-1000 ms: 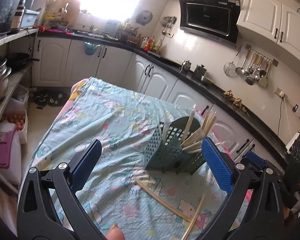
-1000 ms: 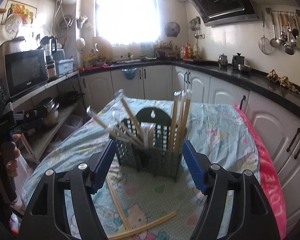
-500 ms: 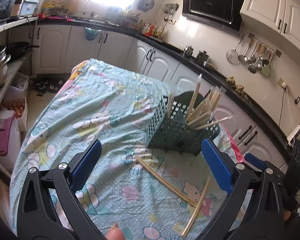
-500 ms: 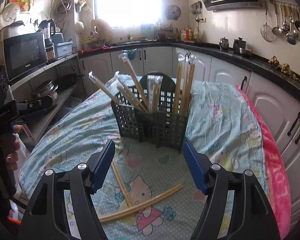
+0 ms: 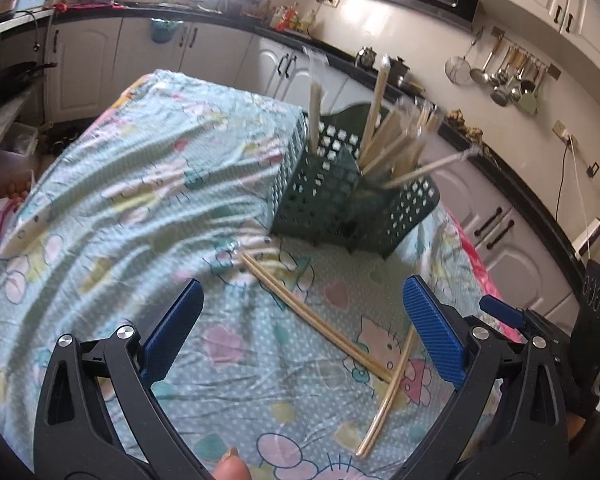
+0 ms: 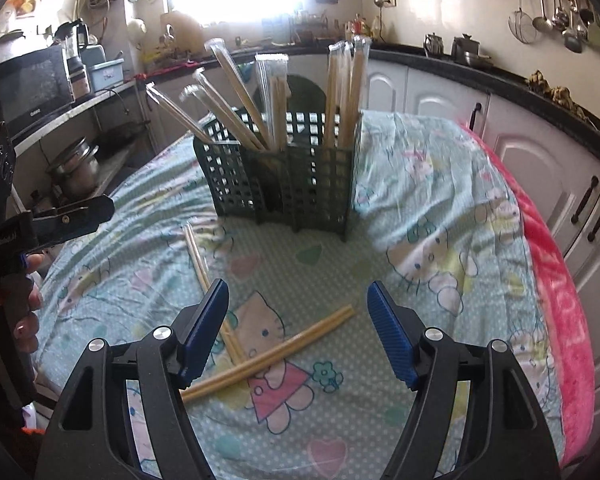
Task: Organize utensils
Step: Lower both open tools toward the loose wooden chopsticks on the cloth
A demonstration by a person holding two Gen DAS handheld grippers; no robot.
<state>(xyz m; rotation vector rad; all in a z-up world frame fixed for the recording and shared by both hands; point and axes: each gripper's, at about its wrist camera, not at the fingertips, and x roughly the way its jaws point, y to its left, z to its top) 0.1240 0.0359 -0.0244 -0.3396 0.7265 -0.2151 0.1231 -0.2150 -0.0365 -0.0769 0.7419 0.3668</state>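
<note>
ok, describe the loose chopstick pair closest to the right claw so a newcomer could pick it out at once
Start at the green mesh basket standing on the cartoon-print tablecloth. In front of it two chopstick pairs lie crossed on the cloth. The one you want is the thicker pale-yellow pair lying crosswise over the cat print; the other, thinner pair runs lengthwise, back toward the basket.

Both tools dropped closer to the chopsticks.

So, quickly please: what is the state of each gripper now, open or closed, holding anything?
Left gripper: open, holding nothing.
Right gripper: open, holding nothing.
</note>
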